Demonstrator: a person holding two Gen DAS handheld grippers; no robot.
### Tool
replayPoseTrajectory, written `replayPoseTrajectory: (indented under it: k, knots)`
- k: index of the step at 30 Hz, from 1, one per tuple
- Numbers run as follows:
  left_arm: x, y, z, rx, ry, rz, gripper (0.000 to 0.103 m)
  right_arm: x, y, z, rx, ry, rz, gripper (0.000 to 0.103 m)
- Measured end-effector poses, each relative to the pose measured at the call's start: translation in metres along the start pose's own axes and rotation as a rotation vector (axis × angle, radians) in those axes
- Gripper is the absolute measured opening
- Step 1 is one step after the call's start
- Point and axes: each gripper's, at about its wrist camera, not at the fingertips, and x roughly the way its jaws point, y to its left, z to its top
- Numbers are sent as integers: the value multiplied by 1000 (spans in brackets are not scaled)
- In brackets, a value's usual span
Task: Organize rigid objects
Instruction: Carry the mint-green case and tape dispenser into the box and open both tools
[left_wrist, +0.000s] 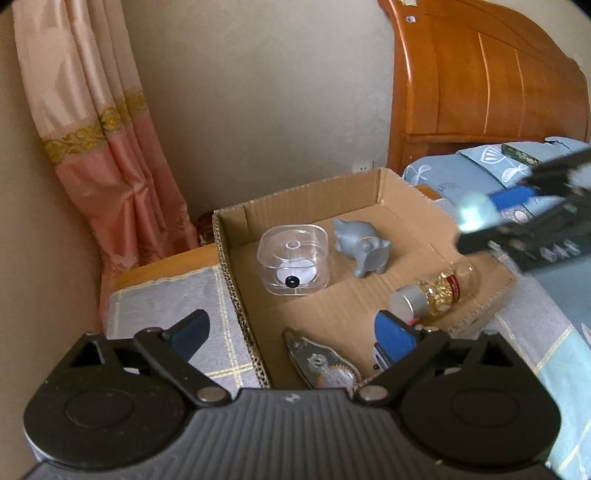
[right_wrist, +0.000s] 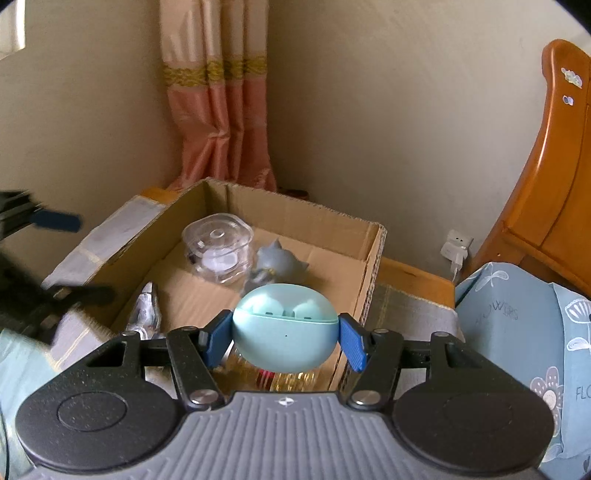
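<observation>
An open cardboard box (left_wrist: 406, 192) holds a clear plastic container (left_wrist: 293, 258), a grey animal figurine (left_wrist: 364, 245), a lying bottle of gold pills (left_wrist: 436, 293) and a correction tape dispenser (left_wrist: 321, 363). My left gripper (left_wrist: 293, 334) stands open and holds nothing, over the box's near left corner. My right gripper (right_wrist: 286, 332) is shut on a teal earbud case (right_wrist: 286, 343), held above the near side of the box (right_wrist: 373, 258). Below the case shows the bottle (right_wrist: 291, 378). Blurred, the right gripper (left_wrist: 517, 225) appears at the box's right side in the left wrist view.
The box sits on a grey cloth (left_wrist: 166, 306) over a wooden nightstand. A pink curtain (left_wrist: 110, 147) hangs behind on the left. A wooden headboard (left_wrist: 480, 81) and blue bedding (right_wrist: 517, 325) are on the right. A charger (right_wrist: 456, 251) is plugged into the wall.
</observation>
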Motion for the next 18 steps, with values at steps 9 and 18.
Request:
replayPoseTrajectory:
  k: [9, 18]
  knots:
    - [-27, -12, -17, 39, 0, 7, 96, 27, 1, 17, 34, 20, -38, 81]
    - [-47, -25, -32, 14, -28, -19, 101, -17, 14, -10, 57, -25, -7, 103]
